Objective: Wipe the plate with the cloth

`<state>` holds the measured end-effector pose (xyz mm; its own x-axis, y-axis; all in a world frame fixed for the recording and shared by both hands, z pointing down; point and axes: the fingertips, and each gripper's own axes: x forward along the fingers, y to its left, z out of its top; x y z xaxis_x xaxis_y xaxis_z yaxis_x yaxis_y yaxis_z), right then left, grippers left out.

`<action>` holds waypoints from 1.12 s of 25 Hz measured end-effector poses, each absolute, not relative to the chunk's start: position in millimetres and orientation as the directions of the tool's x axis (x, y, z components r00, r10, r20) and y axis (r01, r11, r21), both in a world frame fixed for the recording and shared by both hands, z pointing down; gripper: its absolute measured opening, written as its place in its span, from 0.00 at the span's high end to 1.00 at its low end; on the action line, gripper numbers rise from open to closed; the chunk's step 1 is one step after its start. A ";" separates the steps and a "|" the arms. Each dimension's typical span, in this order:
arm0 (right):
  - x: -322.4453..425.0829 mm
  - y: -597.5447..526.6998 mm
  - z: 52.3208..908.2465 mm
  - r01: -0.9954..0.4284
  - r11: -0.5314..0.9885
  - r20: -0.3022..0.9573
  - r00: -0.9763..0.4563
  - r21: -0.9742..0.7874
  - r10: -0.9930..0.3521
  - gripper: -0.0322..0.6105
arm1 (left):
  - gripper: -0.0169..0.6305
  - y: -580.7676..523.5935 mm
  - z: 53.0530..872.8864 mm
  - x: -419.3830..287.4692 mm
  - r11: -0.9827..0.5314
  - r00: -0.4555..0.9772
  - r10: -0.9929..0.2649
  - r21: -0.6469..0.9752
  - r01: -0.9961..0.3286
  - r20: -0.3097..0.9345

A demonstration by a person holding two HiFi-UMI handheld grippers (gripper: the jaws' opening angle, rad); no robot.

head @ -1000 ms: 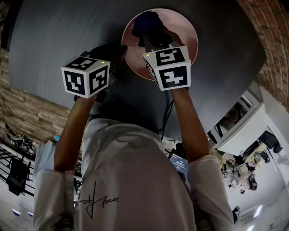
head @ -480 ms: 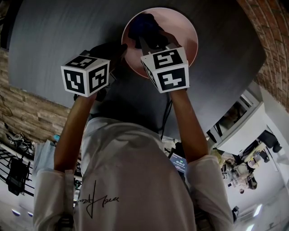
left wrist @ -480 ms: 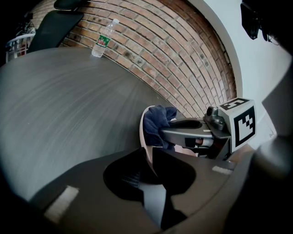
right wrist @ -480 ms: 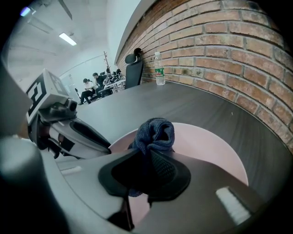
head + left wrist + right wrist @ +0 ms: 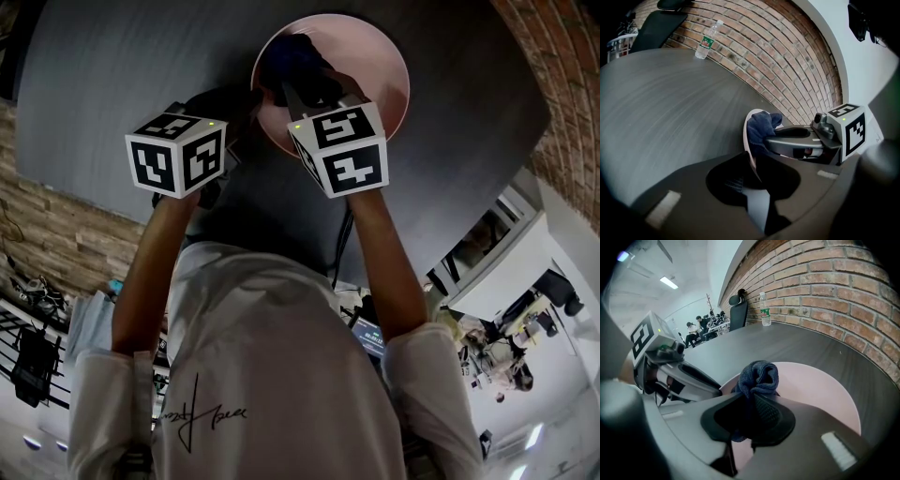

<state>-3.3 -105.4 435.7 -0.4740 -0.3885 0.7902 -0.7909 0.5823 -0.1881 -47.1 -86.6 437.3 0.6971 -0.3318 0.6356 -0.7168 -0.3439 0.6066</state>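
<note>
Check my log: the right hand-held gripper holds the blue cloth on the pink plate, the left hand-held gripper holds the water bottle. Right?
No: the left hand-held gripper grips the rim of the pink plate, not the water bottle, per the left gripper view.

The plate is round, pale pink and smooth, with a low raised rim. It lies flat on the dark grey surface. Its near-left rim sits pinched between the jaws of the left tool. The cloth is dark blue, thick and knitted, bunched into a rumpled wad. It rests on the plate's left part, close to the rim, touching the pink face. Its lower folds are clamped in the right tool, and the rest bulges up above the jaws.
</note>
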 end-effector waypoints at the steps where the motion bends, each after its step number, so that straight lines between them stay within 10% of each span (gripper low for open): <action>1: -4.1 -104.2 435.7 -0.791 0.581 0.790 -0.476 -0.192 -0.386 0.85 | 0.86 -87.0 437.3 -47.6 -0.340 0.698 -0.333 0.610 -0.716 0.634; 28: -9.4 -70.5 436.9 -0.764 0.597 0.805 -0.502 -0.242 -0.316 0.85 | 0.89 -92.1 438.3 -48.8 -0.307 0.691 -0.361 0.620 -0.722 0.627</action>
<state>-9.4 -70.5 436.9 -0.5021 -0.3161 0.8050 -0.7645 0.5975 -0.2422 -48.8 -92.1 438.3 0.6908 -0.3607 0.6266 -0.7224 -0.3069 0.6197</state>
